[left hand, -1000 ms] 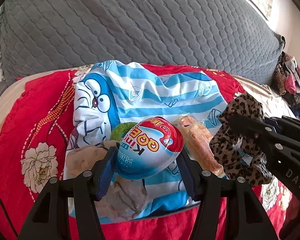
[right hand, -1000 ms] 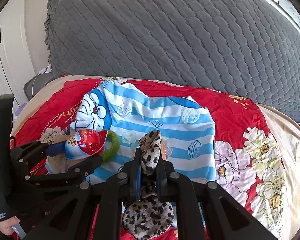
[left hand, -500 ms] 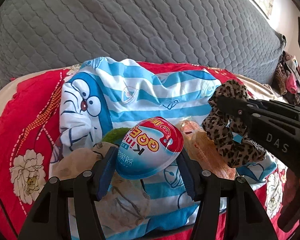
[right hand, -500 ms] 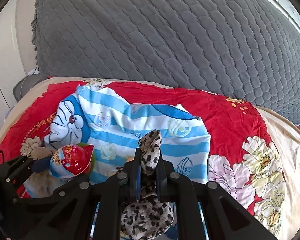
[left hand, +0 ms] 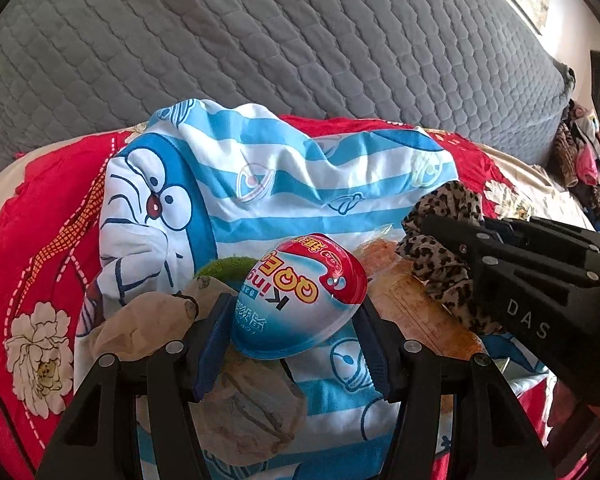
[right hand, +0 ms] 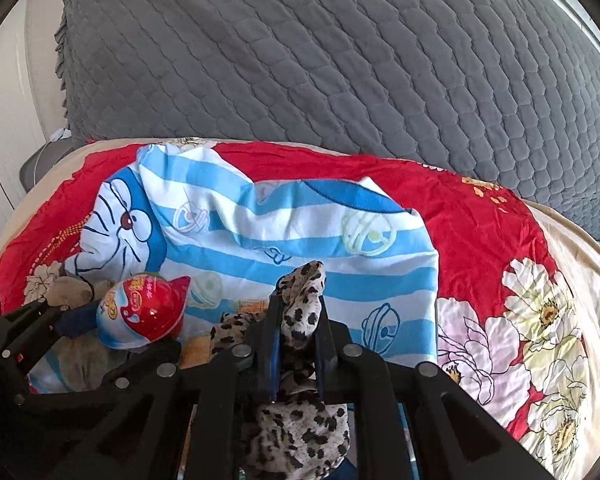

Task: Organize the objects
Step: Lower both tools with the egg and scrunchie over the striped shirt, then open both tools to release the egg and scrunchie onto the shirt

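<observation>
My left gripper (left hand: pixel 296 320) is shut on a red, white and blue egg-shaped snack pack (left hand: pixel 300 296), held above a blue-and-white striped Doraemon cloth (left hand: pixel 260 184). The pack also shows in the right wrist view (right hand: pixel 144 312). My right gripper (right hand: pixel 298 320) is shut on a leopard-print scrunchie (right hand: pixel 300 308), which hangs down between the fingers; it shows in the left wrist view (left hand: pixel 444 240) to the right of the pack. On the cloth under the grippers lie a beige crumpled item (left hand: pixel 148 324), a green ring (left hand: pixel 224 270) mostly hidden, and an orange snack bag (left hand: pixel 416 312).
The cloth lies on a red floral blanket (right hand: pixel 480 224) on a bed, with a grey quilted headboard (right hand: pixel 340 60) behind. A pile of clothes (left hand: pixel 584 160) sits at the far right. A white wall or door (right hand: pixel 4 92) is at the left.
Both grippers have moved forward over the cloth, keeping their loads. The scrunchie has shifted left, closer to the snack pack.
</observation>
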### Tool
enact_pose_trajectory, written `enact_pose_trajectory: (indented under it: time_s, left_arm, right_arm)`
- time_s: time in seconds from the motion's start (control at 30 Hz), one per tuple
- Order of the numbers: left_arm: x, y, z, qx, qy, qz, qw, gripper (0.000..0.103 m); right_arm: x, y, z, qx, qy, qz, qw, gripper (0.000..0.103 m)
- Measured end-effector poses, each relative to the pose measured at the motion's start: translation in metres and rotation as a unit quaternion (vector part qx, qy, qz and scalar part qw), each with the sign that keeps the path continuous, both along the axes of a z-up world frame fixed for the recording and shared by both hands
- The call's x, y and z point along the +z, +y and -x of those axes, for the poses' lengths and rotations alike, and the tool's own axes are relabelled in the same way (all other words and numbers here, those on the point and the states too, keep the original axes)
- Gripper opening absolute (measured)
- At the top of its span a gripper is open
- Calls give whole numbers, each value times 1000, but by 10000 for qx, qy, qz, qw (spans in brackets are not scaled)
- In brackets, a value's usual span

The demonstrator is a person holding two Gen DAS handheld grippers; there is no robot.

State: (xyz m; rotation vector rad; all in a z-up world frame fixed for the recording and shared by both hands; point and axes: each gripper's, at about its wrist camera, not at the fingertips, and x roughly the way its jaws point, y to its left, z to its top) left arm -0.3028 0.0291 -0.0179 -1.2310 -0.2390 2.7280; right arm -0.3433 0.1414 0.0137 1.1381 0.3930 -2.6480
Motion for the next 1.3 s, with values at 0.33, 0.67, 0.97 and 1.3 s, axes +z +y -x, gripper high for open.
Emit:
enact_pose_trajectory:
  time_s: [0.33, 0.67, 0.97, 1.3]
  left_arm:
    - [-1, 1, 4, 51, -2, 3, 10000, 62]
    - [0, -3, 3, 105, -16, 63, 9999, 62]
    - [7, -10, -3, 225, 106, 51, 9997, 73]
    - [13, -17, -12, 266, 129, 67, 9995, 74]
  right_arm:
    - [-1, 4, 1, -101, -47, 37, 9999, 22]
    - [-2, 5, 0, -135, -96, 97, 9998, 43]
    - [4, 7, -7, -143, -69, 142, 9998, 48]
    - [12, 8, -14, -144, -25, 123, 9998, 52]
